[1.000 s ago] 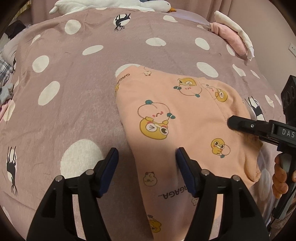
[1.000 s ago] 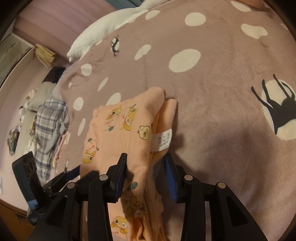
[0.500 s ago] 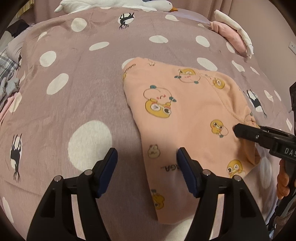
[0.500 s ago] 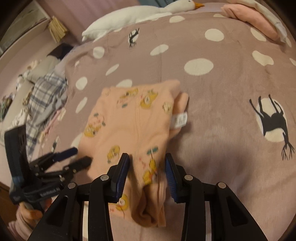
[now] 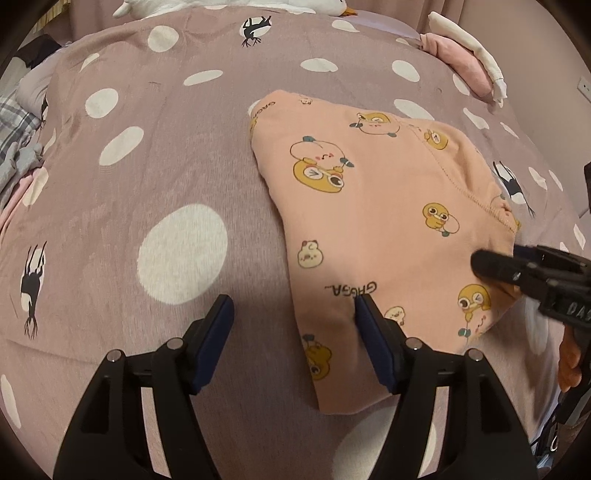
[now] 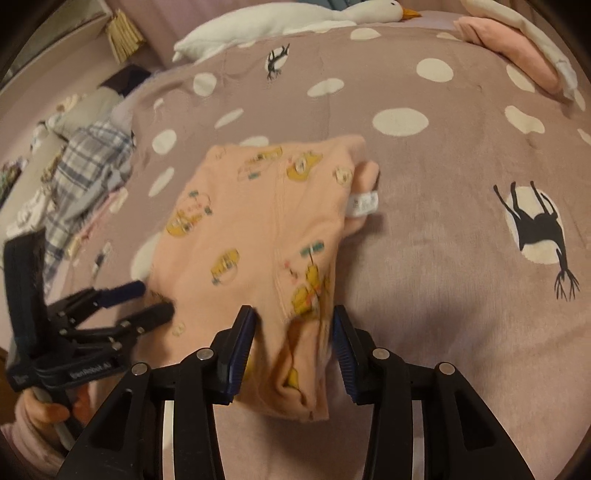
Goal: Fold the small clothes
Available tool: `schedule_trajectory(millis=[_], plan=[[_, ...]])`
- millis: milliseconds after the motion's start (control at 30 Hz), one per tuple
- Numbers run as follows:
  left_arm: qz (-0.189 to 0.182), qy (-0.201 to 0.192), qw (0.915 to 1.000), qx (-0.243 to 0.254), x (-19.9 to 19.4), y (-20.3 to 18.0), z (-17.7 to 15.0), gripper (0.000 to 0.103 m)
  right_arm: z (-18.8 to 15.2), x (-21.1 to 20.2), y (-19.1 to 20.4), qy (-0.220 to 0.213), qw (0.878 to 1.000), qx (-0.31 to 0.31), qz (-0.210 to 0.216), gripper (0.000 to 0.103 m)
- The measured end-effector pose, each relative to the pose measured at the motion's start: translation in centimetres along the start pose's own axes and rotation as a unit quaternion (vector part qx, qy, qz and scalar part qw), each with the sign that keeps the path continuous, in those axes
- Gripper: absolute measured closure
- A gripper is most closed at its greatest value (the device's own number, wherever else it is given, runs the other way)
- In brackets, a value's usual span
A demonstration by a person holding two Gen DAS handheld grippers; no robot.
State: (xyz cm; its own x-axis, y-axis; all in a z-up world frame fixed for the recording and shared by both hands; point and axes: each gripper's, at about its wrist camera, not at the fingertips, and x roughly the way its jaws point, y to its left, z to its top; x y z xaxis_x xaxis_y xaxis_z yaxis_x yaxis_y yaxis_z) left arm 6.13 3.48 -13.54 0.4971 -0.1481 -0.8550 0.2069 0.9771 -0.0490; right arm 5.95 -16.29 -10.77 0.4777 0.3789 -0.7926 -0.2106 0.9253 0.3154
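- My left hand-held gripper [image 5: 293,317] stands spread wide above the bed cover [image 5: 147,177]. Its pads pinch nothing — the left edge of the peach garment [image 5: 369,206] lies between the jaws, below them.
- My right hand-held gripper [image 6: 293,334] has its jaws opening. A bunched fold of the peach garment sits between the blue pads [image 6: 242,343]; the cloth looks clear of them, though blur makes contact hard to judge.
- The peach garment, printed with yellow cartoon ducks, lies folded on the bed cover. In the left wrist view it runs from 12 o'clock down to 5 o'clock of centre; in the right wrist view it sits at centre and reaches toward 6 o'clock.
- A white label [image 6: 364,203] shows at the garment's right edge, at 2 o'clock of the cloth in the right wrist view.
- A white goose plush [image 6: 295,18] lies at 12 o'clock, a folded pink item [image 6: 513,48] at 1 o'clock, and plaid cloth [image 6: 85,166] at 9 o'clock — all well apart from the garment.
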Motion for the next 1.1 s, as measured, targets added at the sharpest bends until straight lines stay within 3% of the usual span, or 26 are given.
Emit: schedule_trajectory(millis=[467, 533, 600, 700, 833, 900, 1100], plan=[[0.008, -0.004, 0.9999, -0.006, -2.2, 0.1, -1.5, 0.035, -1.3, -1.8, 1.7, 0.006, 0.999, -0.04, -0.025, 0.061], [0.008, -0.003, 0.9999, -0.01, -2.8, 0.0, -1.7, 0.028, -1.4, -2.8, 2.2, -0.003, 0.999, -0.044, -0.027, 0.059], [0.002, -0.001, 0.9998, -0.018, -3.6, 0.0, -1.9, 0.02, -1.5, -3.9, 2.5, -0.012, 0.999, -0.04, -0.027, 0.044], [0.006, -0.012, 0.9994, -0.032, -5.3, 0.0, -2.1, 0.017, -1.5, -5.3, 3.0, -0.03, 0.999, -0.034, -0.024, 0.031], [0.03, -0.033, 0.9982, -0.04, -7.7, -0.5, -2.2, 0.001, -1.5, -7.5, 4.1, -0.049, 0.998, -0.035, -0.018, 0.019], [0.036, -0.043, 0.9975, -0.043, -9.0, -0.7, -2.1, 0.001, -1.5, -8.4, 4.7, -0.062, 0.997, -0.038, -0.023, 0.004], [0.071, -0.057, 0.9953, -0.034, -11.5, -1.8, -2.3, 0.001, -1.7, -11.5, 6.6, -0.114, 0.991, -0.058, -0.042, 0.001]])
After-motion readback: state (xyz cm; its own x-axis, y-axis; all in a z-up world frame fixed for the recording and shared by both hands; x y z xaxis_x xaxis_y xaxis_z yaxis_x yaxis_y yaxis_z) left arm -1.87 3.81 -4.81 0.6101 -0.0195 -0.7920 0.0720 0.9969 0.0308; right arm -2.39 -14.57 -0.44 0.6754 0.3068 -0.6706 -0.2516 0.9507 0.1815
